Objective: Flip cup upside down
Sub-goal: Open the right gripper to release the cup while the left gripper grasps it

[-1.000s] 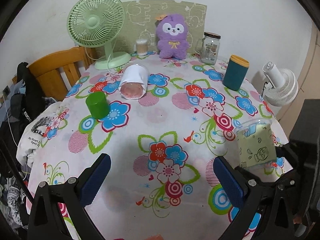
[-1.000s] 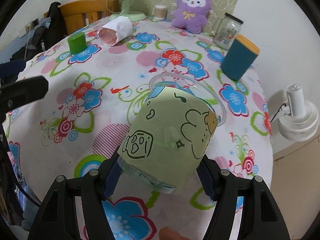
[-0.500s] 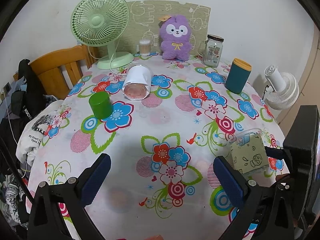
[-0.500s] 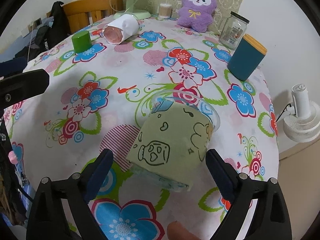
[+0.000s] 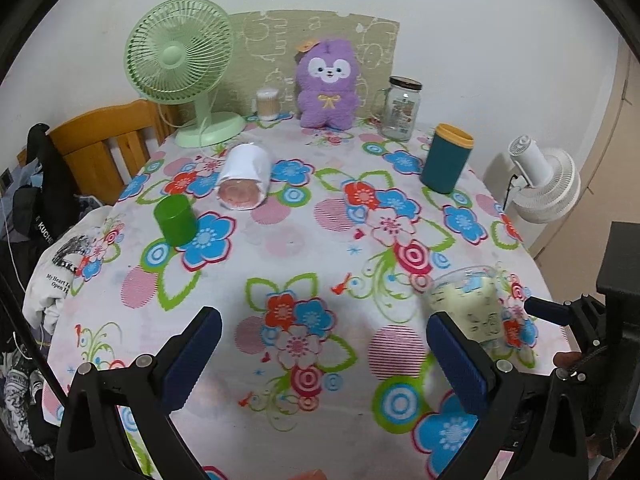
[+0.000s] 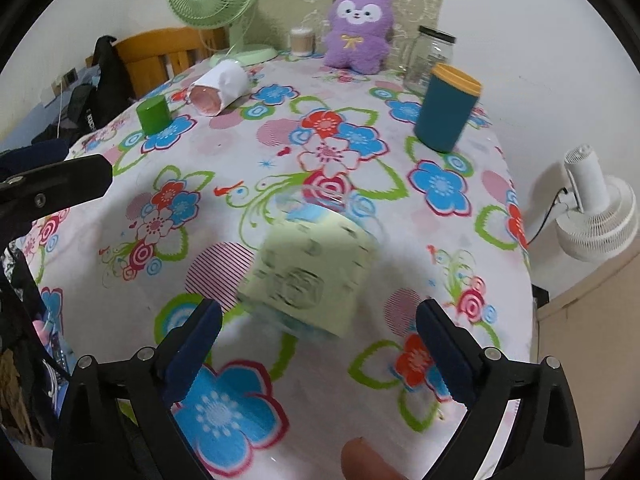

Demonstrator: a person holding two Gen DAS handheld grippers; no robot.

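A clear plastic cup with a pale green cartoon sleeve (image 6: 308, 272) is free between my open right gripper (image 6: 320, 352) fingers, blurred, tilted with its rim toward the far side. In the left wrist view the cup (image 5: 468, 308) is at the right, next to the right gripper's finger. My left gripper (image 5: 320, 360) is open and empty above the flowered tablecloth (image 5: 304, 248).
A white cup (image 5: 242, 182) lies on its side. A green cup (image 5: 176, 220) stands upside down. A teal cup with an orange rim (image 5: 446, 158), a glass jar (image 5: 402, 108), a purple plush (image 5: 328, 84) and a green fan (image 5: 182, 64) stand farther back.
My right gripper has opened and let go of the green-sleeved cup, then pulled back from it. The cup has dropped toward the table and is blurred. The left gripper stays open.
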